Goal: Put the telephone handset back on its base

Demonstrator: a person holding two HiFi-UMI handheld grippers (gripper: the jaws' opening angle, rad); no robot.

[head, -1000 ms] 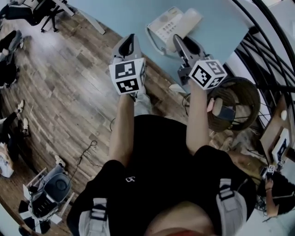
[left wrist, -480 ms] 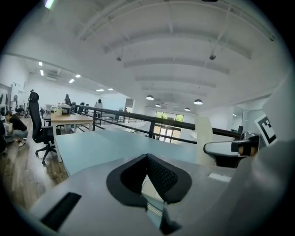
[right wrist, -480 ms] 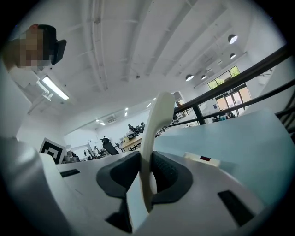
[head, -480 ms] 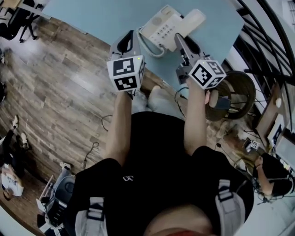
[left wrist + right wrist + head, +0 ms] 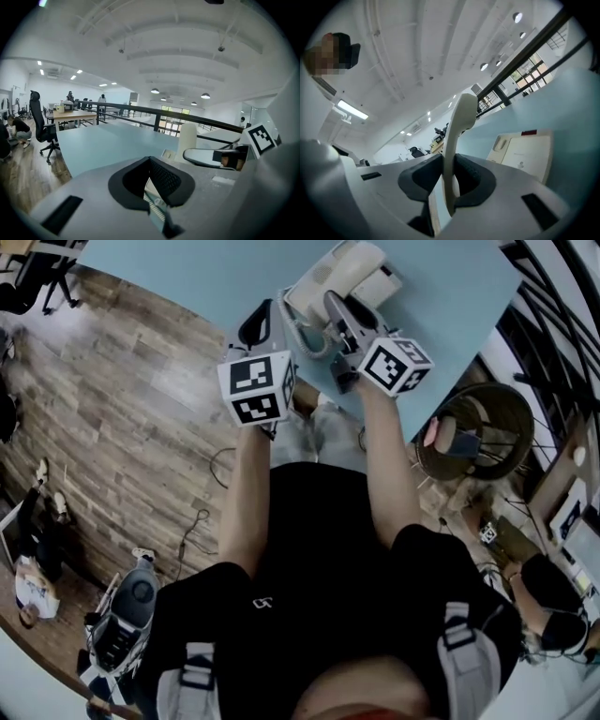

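Note:
The cream handset (image 5: 457,140) stands upright between the pads of my right gripper (image 5: 449,180), which is shut on its middle. In the head view this gripper (image 5: 337,307) holds the handset (image 5: 364,266) over the cream phone base (image 5: 312,292) on the light blue table (image 5: 187,268). The base (image 5: 525,152) lies just right of the jaws in the right gripper view. A coiled cord (image 5: 295,334) hangs off the base's near side. My left gripper (image 5: 255,326) hovers at the table's near edge, left of the phone, shut with nothing in it (image 5: 150,161).
A round wicker basket (image 5: 473,442) stands on the floor to the right, beside black railings (image 5: 553,324). Wooden floor (image 5: 122,427) lies left of the table. An office chair (image 5: 42,126) and more desks stand farther off.
My right gripper has swung left with the handset, from the table right of the base to above the base. The left gripper has stayed about where it was.

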